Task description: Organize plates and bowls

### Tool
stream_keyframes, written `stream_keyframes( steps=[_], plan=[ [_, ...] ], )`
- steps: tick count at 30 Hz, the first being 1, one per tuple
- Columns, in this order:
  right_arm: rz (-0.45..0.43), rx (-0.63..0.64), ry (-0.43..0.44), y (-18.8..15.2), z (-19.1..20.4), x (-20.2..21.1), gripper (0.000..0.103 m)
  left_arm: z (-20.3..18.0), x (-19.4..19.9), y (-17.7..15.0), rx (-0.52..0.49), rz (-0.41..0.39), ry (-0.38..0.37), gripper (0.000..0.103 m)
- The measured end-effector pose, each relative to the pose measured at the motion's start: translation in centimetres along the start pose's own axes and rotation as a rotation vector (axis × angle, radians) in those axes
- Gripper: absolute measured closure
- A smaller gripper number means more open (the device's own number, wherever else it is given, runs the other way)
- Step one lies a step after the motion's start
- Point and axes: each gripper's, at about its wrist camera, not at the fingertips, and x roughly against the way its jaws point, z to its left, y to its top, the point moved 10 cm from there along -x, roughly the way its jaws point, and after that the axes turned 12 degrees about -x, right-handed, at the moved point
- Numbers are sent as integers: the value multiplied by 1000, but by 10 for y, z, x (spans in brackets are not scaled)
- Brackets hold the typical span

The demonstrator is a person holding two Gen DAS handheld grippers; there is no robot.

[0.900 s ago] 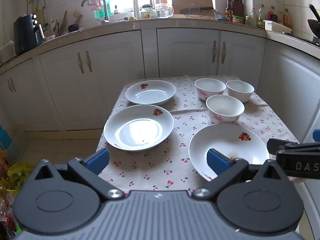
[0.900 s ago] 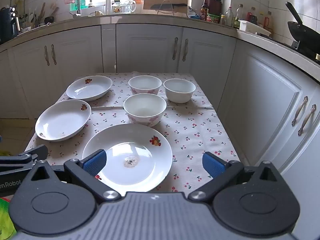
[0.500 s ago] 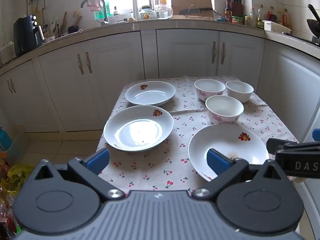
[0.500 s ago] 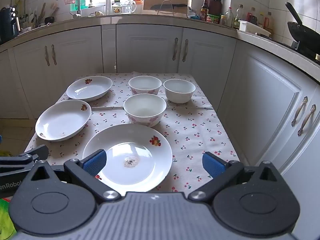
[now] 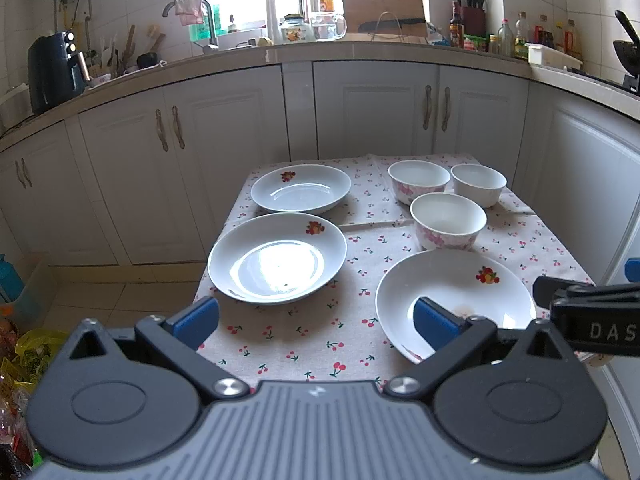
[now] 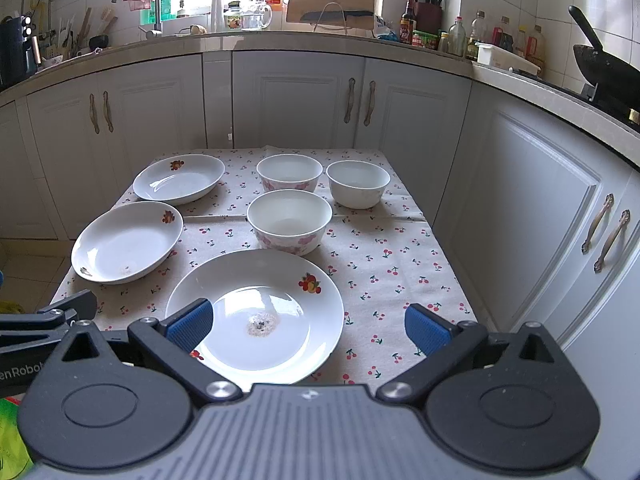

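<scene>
Three white plates with fruit prints lie on a cherry-print tablecloth: a near plate, a middle-left plate and a far-left plate. Three bowls stand at the back right: a pink-flowered front bowl, a pink-flowered back bowl and a plain white bowl. My left gripper is open and empty above the table's near edge. My right gripper is open and empty over the near plate.
The small table stands in a kitchen with white cabinets behind and to the right. The floor drops off to the left, with bags at the lower left. The other gripper's black body shows at each view's side.
Both grippers have edged very slightly forward toward the table. Nothing on the table has moved.
</scene>
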Motion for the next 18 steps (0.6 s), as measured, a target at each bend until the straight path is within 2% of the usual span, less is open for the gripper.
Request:
stream_keyframes(
  steps=[18],
  plan=[
    [-8, -4, 1, 1, 0, 4, 0, 2, 7, 4, 5, -7, 1, 1]
  ],
)
